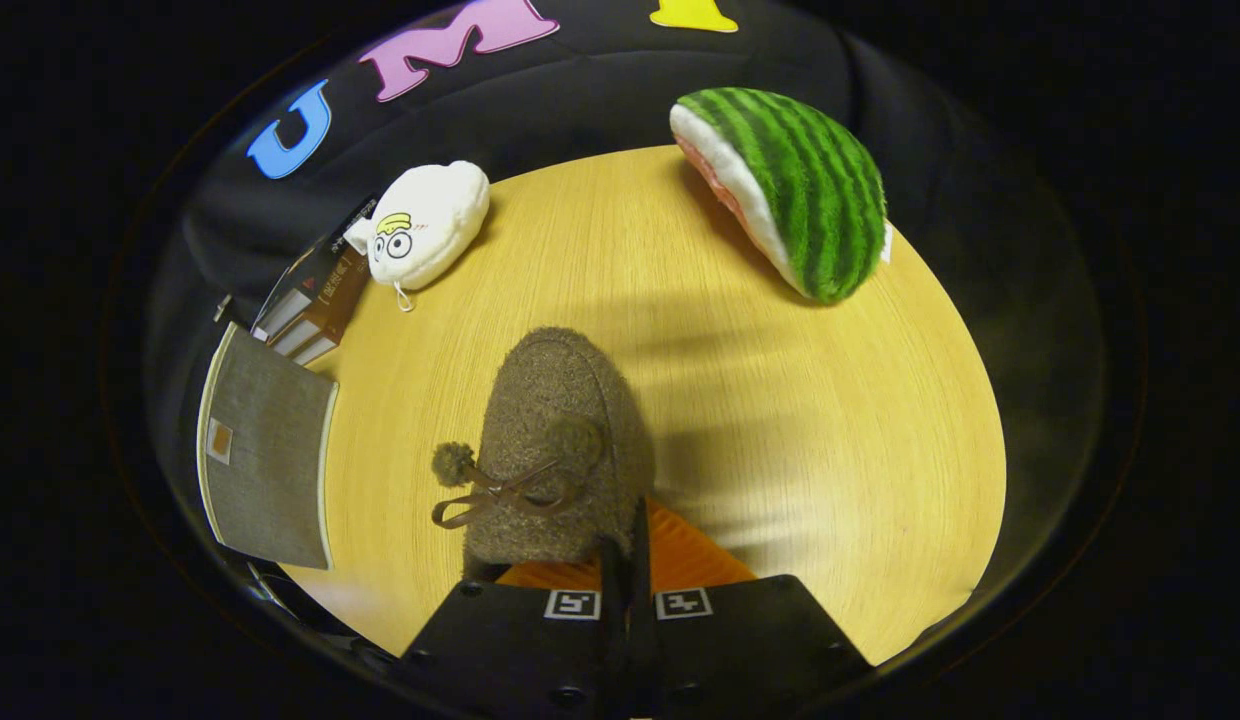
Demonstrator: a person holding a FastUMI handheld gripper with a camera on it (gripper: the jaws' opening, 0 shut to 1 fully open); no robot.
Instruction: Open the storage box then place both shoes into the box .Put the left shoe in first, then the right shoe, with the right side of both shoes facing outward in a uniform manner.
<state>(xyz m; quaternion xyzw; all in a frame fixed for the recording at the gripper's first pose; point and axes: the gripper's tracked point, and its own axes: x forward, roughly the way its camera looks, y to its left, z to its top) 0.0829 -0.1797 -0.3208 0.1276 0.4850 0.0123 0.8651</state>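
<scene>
Pinching the collar of the soft, light felt shoe [560,440] at lower centre, the gripper [628,560] is seen clamped together; the stiffer heel rim is judged safest.

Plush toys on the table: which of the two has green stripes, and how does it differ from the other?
The watermelon-slice plush, lying far beyond the claw, which is closed on the brown shoe. The other plush is white with a cartoon face, beside the books.

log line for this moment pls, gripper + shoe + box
hand-held gripper: fingers closed on heel edge of brown shoe | shoe: toe pointing away over table | storage box: left of shoe, lid closed
</scene>
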